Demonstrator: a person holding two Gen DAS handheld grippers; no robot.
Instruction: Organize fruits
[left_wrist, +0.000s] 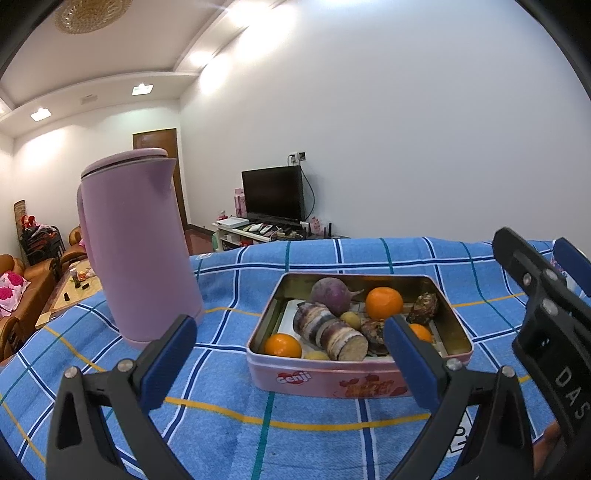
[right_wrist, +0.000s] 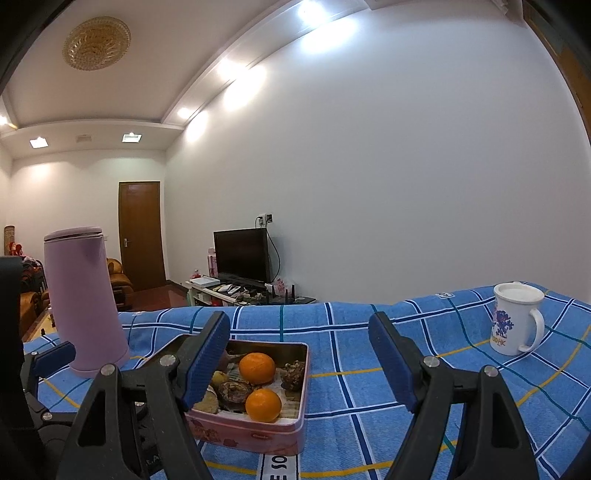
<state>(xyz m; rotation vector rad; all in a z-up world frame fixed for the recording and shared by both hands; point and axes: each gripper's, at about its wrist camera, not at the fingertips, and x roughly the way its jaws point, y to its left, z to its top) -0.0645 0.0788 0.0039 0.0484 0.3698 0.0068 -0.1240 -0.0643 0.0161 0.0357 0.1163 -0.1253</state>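
Both tongs hover released and nearly level above the counter (left_wrist: 314, 424): left tongs (left_wrist: 288, 354) before the tin (left_wrist: 332, 376) of fruit, right tongs (right_wrist: 299, 365) apparently just beside it.

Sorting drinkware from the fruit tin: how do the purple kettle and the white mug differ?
The purple kettle is tall, plain and lidded; the white mug is short with a blue print. The kettle stands left of the tin, the mug far right. Both stand upright on the blue checked cloth.
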